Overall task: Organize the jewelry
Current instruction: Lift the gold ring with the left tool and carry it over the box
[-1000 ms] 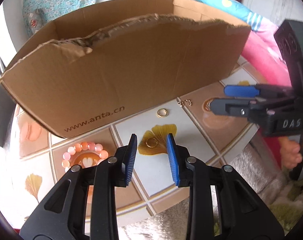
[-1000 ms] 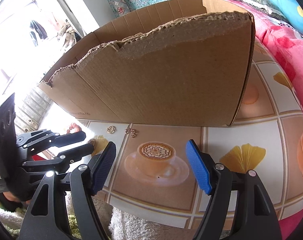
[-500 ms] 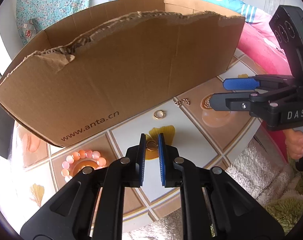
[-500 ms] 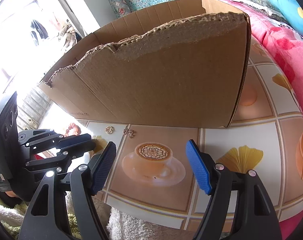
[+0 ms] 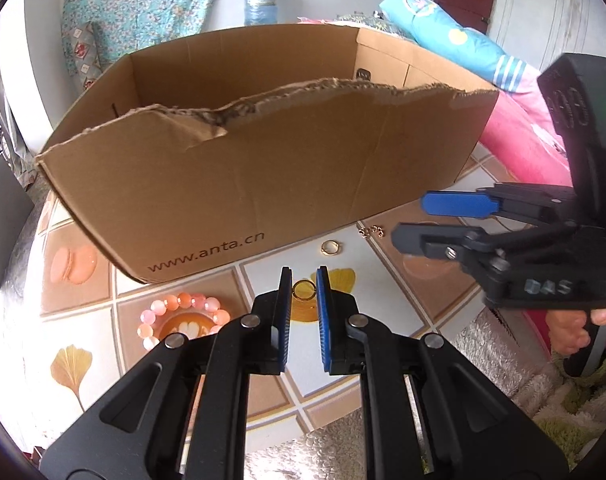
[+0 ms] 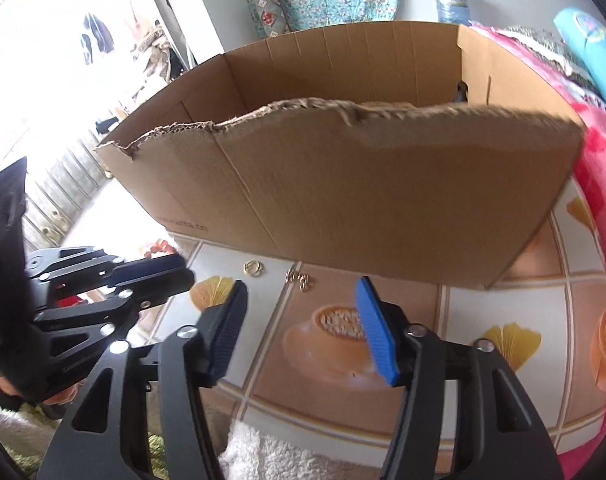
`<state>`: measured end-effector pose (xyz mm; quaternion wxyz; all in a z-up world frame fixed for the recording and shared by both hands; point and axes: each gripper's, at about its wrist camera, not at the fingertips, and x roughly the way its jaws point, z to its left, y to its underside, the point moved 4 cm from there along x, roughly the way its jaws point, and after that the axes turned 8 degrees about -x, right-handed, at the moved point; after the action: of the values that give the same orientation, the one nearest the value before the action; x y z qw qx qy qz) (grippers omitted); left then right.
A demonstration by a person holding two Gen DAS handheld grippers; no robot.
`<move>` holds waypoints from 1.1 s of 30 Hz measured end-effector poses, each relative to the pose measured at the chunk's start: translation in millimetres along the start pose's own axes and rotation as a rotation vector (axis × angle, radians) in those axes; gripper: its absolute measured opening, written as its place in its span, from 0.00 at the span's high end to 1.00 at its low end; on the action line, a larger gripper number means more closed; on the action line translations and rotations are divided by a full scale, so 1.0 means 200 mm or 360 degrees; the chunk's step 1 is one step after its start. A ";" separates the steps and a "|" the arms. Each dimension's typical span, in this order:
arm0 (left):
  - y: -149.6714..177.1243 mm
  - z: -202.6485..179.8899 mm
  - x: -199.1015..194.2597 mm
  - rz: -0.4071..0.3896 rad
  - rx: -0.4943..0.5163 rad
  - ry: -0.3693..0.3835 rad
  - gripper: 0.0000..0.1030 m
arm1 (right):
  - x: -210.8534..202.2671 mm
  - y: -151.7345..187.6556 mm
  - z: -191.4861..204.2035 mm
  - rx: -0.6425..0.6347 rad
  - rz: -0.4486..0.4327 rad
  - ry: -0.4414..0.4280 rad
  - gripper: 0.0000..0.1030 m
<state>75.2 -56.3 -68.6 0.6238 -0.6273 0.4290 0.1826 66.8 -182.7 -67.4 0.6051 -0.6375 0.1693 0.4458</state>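
Observation:
My left gripper (image 5: 304, 285) is shut on a gold ring (image 5: 304, 290) and holds it above the tiled table, in front of the cardboard box (image 5: 263, 168). A second gold ring (image 5: 331, 247) and a small gold chain piece (image 5: 371, 231) lie on the table near the box's front wall. A pink bead bracelet (image 5: 183, 312) lies to the left. My right gripper (image 6: 299, 312) is open and empty above the table; the second ring (image 6: 253, 268) and the chain piece (image 6: 298, 278) lie beyond its fingertips. The left gripper also shows in the right wrist view (image 6: 155, 276).
The tall open box (image 6: 343, 200) with a torn front rim fills the back of the table. A pink blanket (image 6: 599, 184) lies at the right. Fluffy rug (image 5: 503, 344) lies below the table's front edge.
My left gripper closed on the gold ring and has lifted it off the table. Both grippers have risen, so more of the box's inside shows.

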 end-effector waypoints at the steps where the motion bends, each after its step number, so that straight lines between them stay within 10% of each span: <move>1: 0.00 0.01 0.00 -0.0003 -0.0008 0.0000 0.89 | 0.01 -0.01 0.00 0.0007 0.0009 0.0013 0.57; 18: 0.03 0.08 -0.05 -0.0071 -0.0093 0.0092 0.89 | 0.14 -0.05 0.11 -0.0148 0.0180 0.0159 0.96; 33: 0.07 0.14 -0.11 -0.0137 -0.0114 0.0133 0.89 | -0.02 -0.12 0.08 -0.0015 0.0109 0.0080 0.99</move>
<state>60.4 -21.8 -63.9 0.5897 -0.6742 0.4205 0.1443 76.8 -163.2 -47.1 0.5821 -0.6452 0.2040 0.4508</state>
